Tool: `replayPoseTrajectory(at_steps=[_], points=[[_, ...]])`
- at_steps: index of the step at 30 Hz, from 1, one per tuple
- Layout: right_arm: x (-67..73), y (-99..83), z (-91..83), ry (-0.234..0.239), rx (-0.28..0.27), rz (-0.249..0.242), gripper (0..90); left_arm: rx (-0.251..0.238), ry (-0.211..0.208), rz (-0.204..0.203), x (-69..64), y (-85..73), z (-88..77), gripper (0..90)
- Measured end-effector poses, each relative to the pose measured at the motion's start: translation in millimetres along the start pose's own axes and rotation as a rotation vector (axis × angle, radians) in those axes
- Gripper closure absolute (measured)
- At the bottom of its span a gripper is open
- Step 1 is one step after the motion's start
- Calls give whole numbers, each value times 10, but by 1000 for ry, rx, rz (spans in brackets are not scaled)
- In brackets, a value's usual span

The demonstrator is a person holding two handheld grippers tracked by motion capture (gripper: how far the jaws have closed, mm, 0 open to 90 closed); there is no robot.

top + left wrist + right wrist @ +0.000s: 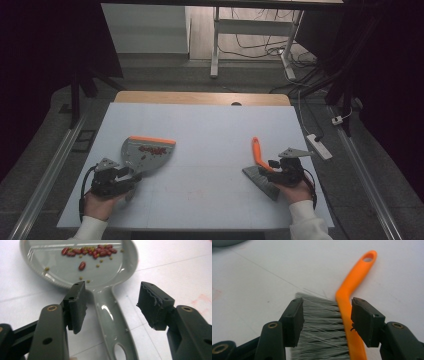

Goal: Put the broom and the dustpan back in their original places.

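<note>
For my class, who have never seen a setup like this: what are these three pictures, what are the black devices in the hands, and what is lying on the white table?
A person sits at a white table and holds a hand-operated grasping tool in each hand. There is no robot arm.

The high view looks down from above the person. The other two pictures come from small cameras riding on each tool, looking along its two black jaws.

The left tool straddles the handle of a grey dustpan; its jaws stand open on either side, not pressing it. Red beans and smaller greenish grains lie in the pan.

The right tool straddles a hand brush with an orange handle and grey bristles. Its jaws are wide, and I cannot tell whether they press on the brush.
</note>
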State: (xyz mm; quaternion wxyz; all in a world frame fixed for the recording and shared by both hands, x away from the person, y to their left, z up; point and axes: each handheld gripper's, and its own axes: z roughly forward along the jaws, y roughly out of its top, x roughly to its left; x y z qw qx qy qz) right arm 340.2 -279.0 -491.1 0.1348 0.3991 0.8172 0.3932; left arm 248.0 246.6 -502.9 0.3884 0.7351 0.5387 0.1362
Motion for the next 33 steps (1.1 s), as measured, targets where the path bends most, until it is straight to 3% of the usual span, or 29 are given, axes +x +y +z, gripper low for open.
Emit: replayPoseTrajectory(at_steps=[8,14,22,33], points=[[135,-14,10,62,-8,-69,440,12,-116,129,-112,67,116,413],[213,-42,3,90,-25,-118,442,40,-157,188,-157,102,202,411],[284,-53,30,114,-23,-168,443,58,-172,210,-188,107,252,409],[268,-63,18,110,-30,-168,443,64,-177,201,-196,99,268,401]])
